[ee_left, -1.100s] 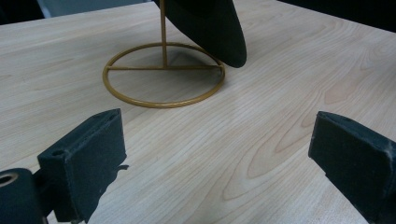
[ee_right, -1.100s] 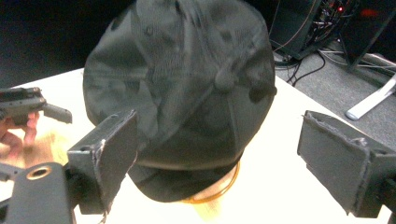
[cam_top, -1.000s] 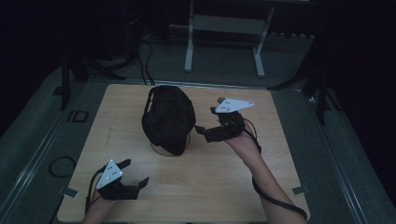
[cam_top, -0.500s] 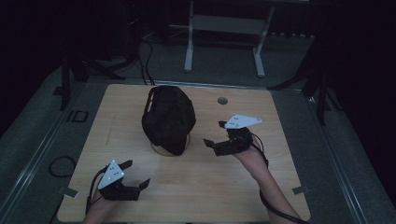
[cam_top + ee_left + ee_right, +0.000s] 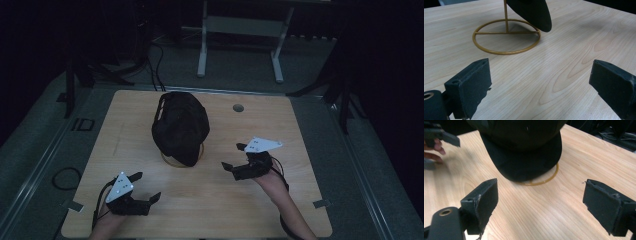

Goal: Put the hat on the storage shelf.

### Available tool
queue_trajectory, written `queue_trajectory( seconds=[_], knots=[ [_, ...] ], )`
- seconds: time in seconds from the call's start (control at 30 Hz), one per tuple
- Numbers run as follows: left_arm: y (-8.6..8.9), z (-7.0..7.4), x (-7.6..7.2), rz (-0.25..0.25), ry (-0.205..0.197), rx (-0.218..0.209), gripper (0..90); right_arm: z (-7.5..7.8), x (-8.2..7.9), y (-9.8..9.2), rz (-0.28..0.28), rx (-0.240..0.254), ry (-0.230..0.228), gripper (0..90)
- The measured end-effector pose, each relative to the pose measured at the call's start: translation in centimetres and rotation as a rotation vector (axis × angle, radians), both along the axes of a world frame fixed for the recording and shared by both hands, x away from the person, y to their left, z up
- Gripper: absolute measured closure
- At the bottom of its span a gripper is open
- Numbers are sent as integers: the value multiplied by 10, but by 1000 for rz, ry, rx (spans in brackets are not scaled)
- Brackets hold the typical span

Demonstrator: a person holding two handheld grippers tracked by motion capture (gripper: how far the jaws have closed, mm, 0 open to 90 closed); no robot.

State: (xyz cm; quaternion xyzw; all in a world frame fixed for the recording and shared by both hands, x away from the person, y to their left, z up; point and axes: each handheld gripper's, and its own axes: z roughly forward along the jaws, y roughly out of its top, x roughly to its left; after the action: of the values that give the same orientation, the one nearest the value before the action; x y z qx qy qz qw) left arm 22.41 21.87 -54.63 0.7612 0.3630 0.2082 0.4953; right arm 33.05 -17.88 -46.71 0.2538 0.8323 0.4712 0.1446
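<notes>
1. Your left claw (image 5: 150, 191) sits nearest you, low over the front-left part of the worktop (image 5: 300, 120). Its jaws are spread wide with nothing between them. In the left gripper view the two black pads (image 5: 471, 85) frame bare wood.

2. Your right claw (image 5: 234, 156) is farther forward, over the right half of the worktop, with its tips pointing left toward the cap. It is released: the right gripper view shows both pads (image 5: 482, 201) well apart, with only wood grain between them.

3. The black cap (image 5: 180, 125) is past both claws, near the middle of the worktop and a little left of centre. It rests on a gold wire stand (image 5: 172, 159). Neither claw touches it.

4. In the left gripper view, the stand's ring base (image 5: 506, 37) lies flat on the wood, with a thin upright rod rising from it. The cap's brim (image 5: 534, 12) hangs over the right side of the ring, clear of the wood.

5. In the right gripper view, the brim (image 5: 529, 162) points toward your right claw and covers most of the ring; only a gold arc (image 5: 544, 180) shows under its edge.

6. A small round grommet (image 5: 238, 107) is set into the worktop near its far edge, to the right of the cap.

7. Beyond the worktop, a light metal frame (image 5: 240, 30) stands on the dark floor.
</notes>
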Motion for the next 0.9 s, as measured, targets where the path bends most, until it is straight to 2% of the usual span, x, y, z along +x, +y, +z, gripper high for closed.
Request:
queue_trajectory(
  seconds=[0.2,0.37,0.6,0.9],
  knots=[
    [0,0,-1,-5,0,2,45,-19,-4,-6,7,2,17,126],
    [-1,-1,0,-7,1,2,46,-32,-9,-12,28,-33,23,127],
    [-2,-3,0,-12,7,15,46,-47,-16,-18,47,-28,40,127],
    [-2,-4,0,-14,5,26,50,-61,-24,-27,44,-43,56,128]
  ],
)
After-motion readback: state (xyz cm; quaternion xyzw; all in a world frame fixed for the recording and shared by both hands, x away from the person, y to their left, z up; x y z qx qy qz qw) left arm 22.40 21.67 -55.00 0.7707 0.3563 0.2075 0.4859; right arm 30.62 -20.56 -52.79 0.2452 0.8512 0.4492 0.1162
